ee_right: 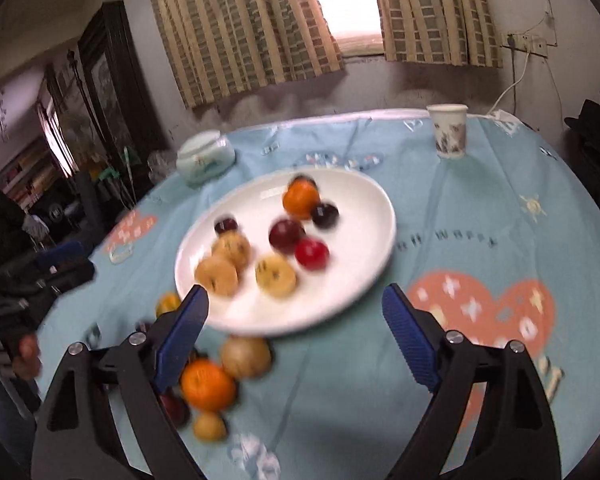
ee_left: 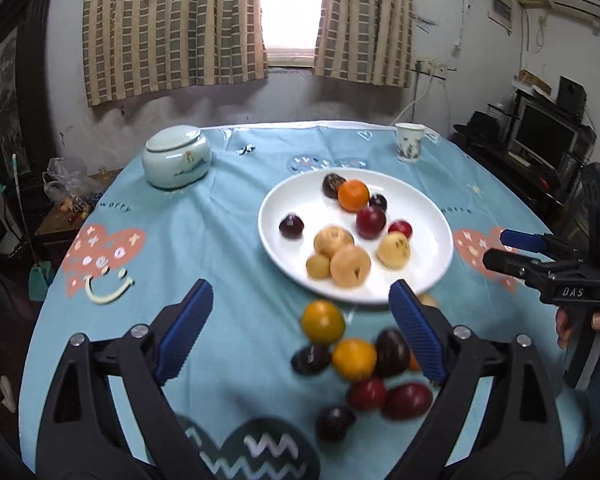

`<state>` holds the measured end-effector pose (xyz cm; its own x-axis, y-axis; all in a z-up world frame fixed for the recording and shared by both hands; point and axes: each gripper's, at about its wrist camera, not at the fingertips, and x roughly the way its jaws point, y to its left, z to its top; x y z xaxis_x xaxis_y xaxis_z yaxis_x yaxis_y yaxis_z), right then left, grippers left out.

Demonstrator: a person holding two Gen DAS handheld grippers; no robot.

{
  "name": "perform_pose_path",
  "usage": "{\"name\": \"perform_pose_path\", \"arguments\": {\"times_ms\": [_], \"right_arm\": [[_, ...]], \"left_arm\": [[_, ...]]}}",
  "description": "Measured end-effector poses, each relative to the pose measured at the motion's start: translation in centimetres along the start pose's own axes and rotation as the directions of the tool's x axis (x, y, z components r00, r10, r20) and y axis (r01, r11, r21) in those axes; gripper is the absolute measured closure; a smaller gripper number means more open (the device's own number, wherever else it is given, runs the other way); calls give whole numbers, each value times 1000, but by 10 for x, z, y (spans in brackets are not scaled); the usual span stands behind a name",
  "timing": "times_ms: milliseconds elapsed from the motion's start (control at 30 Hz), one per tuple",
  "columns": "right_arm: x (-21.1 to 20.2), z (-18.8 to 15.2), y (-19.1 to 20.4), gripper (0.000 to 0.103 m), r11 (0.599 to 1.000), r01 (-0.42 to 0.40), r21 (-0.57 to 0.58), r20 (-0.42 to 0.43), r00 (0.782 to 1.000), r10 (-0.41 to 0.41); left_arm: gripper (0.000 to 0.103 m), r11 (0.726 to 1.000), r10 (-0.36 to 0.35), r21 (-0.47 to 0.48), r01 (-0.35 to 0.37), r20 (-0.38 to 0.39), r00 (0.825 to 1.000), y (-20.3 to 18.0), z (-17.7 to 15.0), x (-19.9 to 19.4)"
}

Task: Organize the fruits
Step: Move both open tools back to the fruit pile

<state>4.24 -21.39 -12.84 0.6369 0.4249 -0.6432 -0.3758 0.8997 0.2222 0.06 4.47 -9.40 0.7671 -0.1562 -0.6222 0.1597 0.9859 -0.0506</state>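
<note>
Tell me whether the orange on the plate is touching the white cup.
Apart. The left wrist view shows the orange on the white plate, with bare blue tablecloth separating the plate from the white cup near the table's far edge.

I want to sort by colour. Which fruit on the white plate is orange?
The single orange fruit at the far side of the white plate, beside a dark plum. The other fruits on the plate are dark red, red or pale yellow.

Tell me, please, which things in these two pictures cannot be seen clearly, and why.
- Loose fruits, left wrist view: motion blur smears them; the left gripper finger covers part of the pile, so no exact count.
- Pale round fruit, left wrist view: mostly behind that finger.
- Plate fruits, right wrist view: blurred.
- Lidded jar pattern, right wrist view: blurred.
</note>
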Motion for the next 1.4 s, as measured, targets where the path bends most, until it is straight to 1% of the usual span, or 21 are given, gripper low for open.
{"name": "perform_pose_path", "arguments": {"times_ms": [67,100,133,167,200,233,367,400,467,533,633,900,1400], "right_arm": [[-6,-20,5,14,1000,-24,-6,21,999,24],[-4,-28,5,14,998,-55,14,16,998,55],[3,-35,7,14,996,-83,33,-37,996,84],[9,-38,10,14,996,-87,32,-91,992,89],[10,-39,13,14,996,-90,23,-101,991,92],[8,-42,17,14,995,-100,6,-93,991,100],[8,-46,20,14,992,-125,-3,-111,986,124],[9,-47,18,14,993,-122,2,-116,986,121],[13,-46,14,14,995,-96,16,-127,987,97],[16,-46,12,14,997,-78,27,-143,986,81],[18,-48,9,14,998,-57,34,-156,986,62],[23,-51,5,14,999,-34,35,-170,985,39],[27,-51,-2,14,999,-12,50,-180,984,21]], "left_arm": [[10,994,-84,-64,83,-6,996,11,-11,-1],[10,987,-125,-106,124,2,992,16,-17,1],[10,974,-166,-152,165,11,986,22,-24,6],[10,968,-182,-173,180,5,983,24,-30,11],[10,965,-191,-186,183,-28,981,25,-37,19],[10,971,-180,-172,167,-61,982,23,-40,24],[10,989,-134,-77,130,-55,989,6,-48,22],[10,992,-123,-47,121,-45,991,1,-49,19],[10,997,-78,26,79,-17,997,-10,-52,15],[9,996,-48,78,48,-10,999,-17,-53,15],[7,993,-33,111,33,-3,999,-22,-54,12],[5,997,-14,74,15,-8,1000,-13,-52,12],[5,998,-3,61,4,-15,1000,-9,-51,12]]}}
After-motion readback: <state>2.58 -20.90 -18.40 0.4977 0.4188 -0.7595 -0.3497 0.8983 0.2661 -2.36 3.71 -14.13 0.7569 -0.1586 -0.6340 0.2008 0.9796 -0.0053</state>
